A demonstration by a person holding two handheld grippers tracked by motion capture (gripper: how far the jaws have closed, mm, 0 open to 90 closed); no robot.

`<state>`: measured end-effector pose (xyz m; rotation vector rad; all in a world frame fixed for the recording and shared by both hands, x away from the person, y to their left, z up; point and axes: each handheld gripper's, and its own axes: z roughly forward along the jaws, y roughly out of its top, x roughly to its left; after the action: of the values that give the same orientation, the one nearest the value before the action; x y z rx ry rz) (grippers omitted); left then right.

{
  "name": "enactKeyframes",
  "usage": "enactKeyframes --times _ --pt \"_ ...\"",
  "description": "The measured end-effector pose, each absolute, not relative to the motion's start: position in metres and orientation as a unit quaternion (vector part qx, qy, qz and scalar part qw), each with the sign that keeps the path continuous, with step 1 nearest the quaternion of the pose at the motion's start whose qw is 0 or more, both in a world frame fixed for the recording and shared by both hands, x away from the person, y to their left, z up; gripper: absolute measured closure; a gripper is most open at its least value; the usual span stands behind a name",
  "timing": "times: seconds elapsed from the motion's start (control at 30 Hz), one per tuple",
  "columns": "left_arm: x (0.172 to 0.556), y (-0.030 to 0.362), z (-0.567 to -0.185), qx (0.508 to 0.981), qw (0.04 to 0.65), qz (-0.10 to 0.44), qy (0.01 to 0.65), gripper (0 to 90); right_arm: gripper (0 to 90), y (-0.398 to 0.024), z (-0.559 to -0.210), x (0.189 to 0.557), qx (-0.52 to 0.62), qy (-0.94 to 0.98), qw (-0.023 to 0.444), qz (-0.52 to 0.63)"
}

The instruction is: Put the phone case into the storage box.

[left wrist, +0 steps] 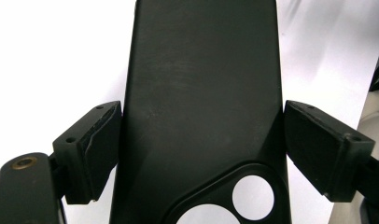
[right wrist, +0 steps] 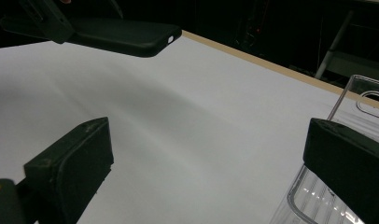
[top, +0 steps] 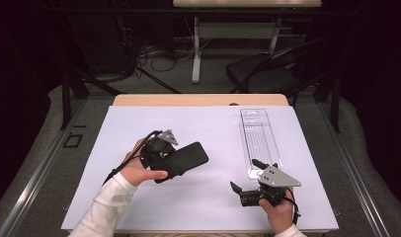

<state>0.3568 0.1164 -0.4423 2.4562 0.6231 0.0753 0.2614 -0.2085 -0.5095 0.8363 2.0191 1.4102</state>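
I see my left gripper (top: 176, 159) holding a black phone case (top: 185, 160) by its two long sides. In the left gripper view the case (left wrist: 201, 93) sits right between the two black pads (left wrist: 101, 144), and both pads press on its edges. The round camera hole (left wrist: 253, 197) is at the gripper end of the case. From above, the case is over the left middle of the white sheet (top: 139, 123) that covers the table. In the right gripper view the case (right wrist: 127, 35) hangs a little above the sheet, lifted off it.

My right gripper (top: 245, 190) is near the front right of the table, held in the right hand (top: 277, 210). Its jaws stand wide apart and hold nothing. It points left, across the sheet.

A clear plastic tray (top: 258, 140) lies flat on the right side of the sheet, just beside the right gripper and well apart from the case. In the right gripper view the tray (right wrist: 360, 107) is by the right jaw
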Motion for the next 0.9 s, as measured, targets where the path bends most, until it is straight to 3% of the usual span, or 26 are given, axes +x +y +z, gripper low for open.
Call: enactKeyframes --times 0.9 --pt "0.354 0.106 -0.447 0.926 0.298 0.015 0.231 14.7 1.2 -0.205 -0.509 0.261 0.308 0.752 0.266 0.519"
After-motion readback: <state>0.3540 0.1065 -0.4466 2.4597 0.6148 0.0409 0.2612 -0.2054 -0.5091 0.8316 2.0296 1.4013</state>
